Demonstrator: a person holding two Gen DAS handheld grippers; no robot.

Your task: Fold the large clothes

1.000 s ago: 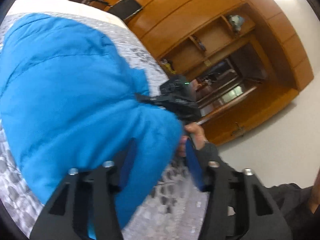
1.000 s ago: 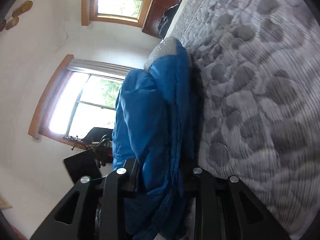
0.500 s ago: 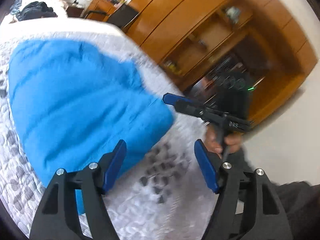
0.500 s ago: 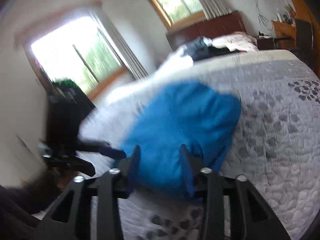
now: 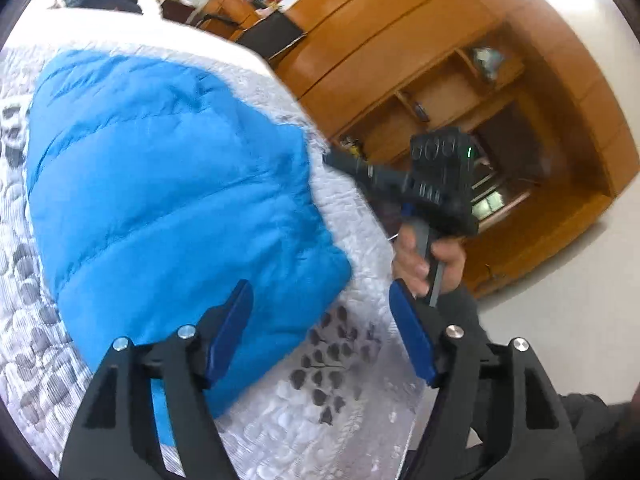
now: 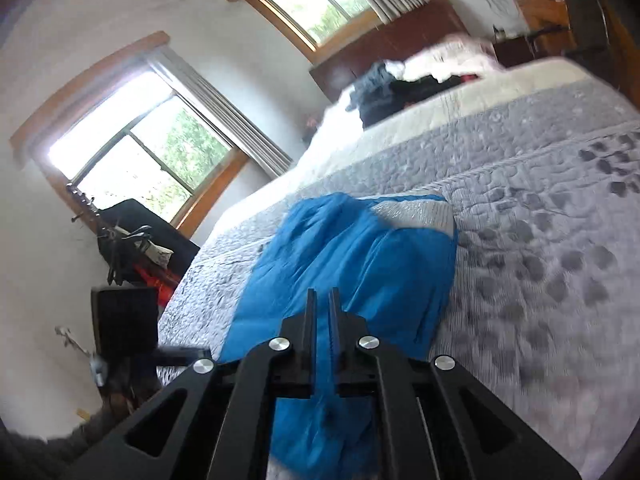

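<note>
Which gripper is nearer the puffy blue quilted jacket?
Left. The left gripper hovers open over the puffy blue quilted jacket edge; the right gripper sits beside it, jaws closed.

Left gripper (image 5: 320, 332): black angular linkage arms, silver round screw heads at pivots, blue flat pads (image 5: 230, 338) on finger insides. Right gripper (image 6: 322, 312): same black linkage, four silver screws, blue pad faces. Seen from left wrist view: black boxy camera housing, green indicator light, grey handle. Hand (image 5: 424, 256) on handle; dark grey sleeve (image 5: 464, 312) at wrist.
</note>
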